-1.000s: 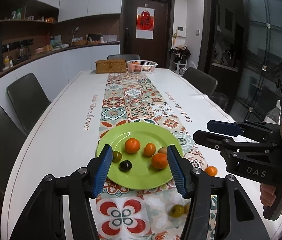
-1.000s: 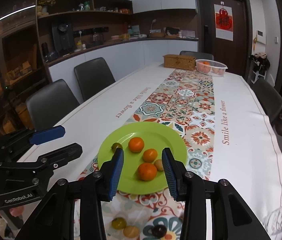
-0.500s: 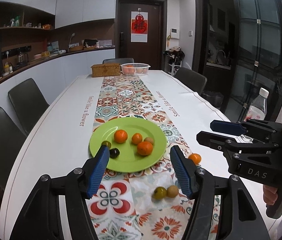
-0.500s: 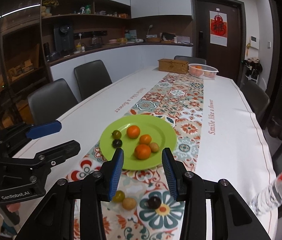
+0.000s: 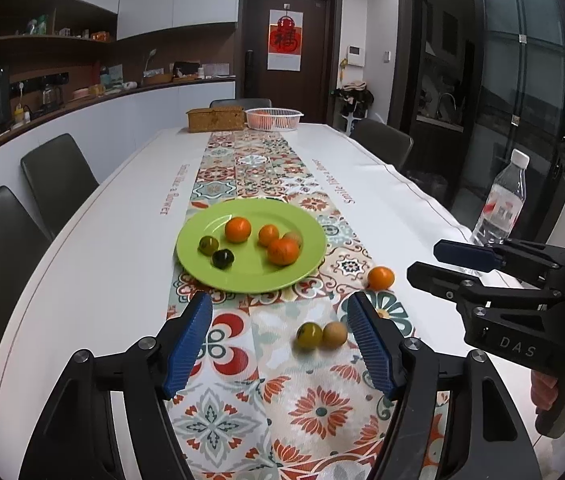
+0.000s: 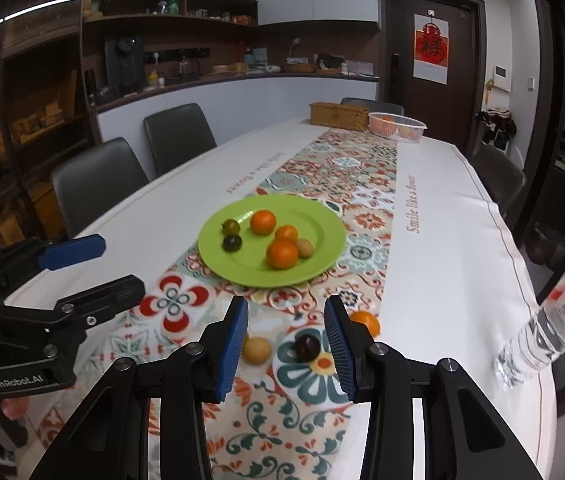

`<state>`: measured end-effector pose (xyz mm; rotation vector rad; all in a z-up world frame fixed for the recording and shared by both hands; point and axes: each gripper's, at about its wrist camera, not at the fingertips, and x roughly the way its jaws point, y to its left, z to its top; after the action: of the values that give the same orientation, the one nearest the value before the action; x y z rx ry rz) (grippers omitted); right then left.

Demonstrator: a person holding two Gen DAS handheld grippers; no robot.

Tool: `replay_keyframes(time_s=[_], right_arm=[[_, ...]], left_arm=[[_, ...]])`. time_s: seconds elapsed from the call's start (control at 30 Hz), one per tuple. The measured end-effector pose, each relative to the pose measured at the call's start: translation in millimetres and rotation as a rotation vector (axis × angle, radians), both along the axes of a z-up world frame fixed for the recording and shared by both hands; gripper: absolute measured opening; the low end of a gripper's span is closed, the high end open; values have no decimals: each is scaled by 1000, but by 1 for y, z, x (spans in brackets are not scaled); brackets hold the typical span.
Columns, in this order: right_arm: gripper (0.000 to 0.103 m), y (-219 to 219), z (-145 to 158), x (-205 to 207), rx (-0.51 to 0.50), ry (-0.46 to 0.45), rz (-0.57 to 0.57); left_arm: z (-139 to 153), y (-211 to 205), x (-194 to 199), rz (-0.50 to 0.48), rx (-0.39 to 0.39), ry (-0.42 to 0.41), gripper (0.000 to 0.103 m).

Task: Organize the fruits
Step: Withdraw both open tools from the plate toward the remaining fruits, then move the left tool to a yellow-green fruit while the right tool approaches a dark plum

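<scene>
Both grippers have drawn back from the green plate (image 5: pixel 202 264) since a second ago, so we now see more of the patterned runner (image 5: pixel 250 168) and the loose fruit on it. Beyond both sets of blue ribbed pads, the round glossy plate holds three oranges, one tan fruit touching the nearest orange (image 5: pixel 282 251), an olive-green fruit and a near-black one. Our left gripper (image 5: pixel 280 344) has just been opening its jaws and stands moderately wide with nothing between them; just inside its right finger an olive-green fruit (image 5: pixel 309 335) and a tan fruit (image 5: pixel 334 334) lie touching. Past that finger's tip sits a loose orange (image 5: pixel 380 277). Our right gripper (image 6: pixel 286 346) stands narrow and grips nothing; a dark plum-coloured fruit (image 6: pixel 307 347) lies on the runner between its pads, apart from both. At the table's far end a white slotted basket (image 5: pixel 273 119) holds orange fruit beside a woven box (image 5: pixel 215 119)
</scene>
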<state>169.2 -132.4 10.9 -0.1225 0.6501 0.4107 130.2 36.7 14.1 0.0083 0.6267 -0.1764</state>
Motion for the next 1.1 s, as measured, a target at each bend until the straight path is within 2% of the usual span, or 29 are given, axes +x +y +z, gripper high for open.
replay_keyframes(time_s=[0.2,0.43,0.7,0.9,1.1], right_arm=[[41,0,-14,-4,-40,12,-12],[41,2,-25,-6,-74,15,-14],[41,0,-40,3,-76,62,-23],[41,1,-55,13,-70,111,-25],[41,5,-68,21,-76,141,-20]], left_arm=[[-12,0,-2,-15,34,-24,69],[-26,-5,1,-85,81,-27,69],[-48,-12,14,-170,121,26,67],[-64,-17,25,-220,147,63,59],[-78,-22,36,-292,182,96,55]])
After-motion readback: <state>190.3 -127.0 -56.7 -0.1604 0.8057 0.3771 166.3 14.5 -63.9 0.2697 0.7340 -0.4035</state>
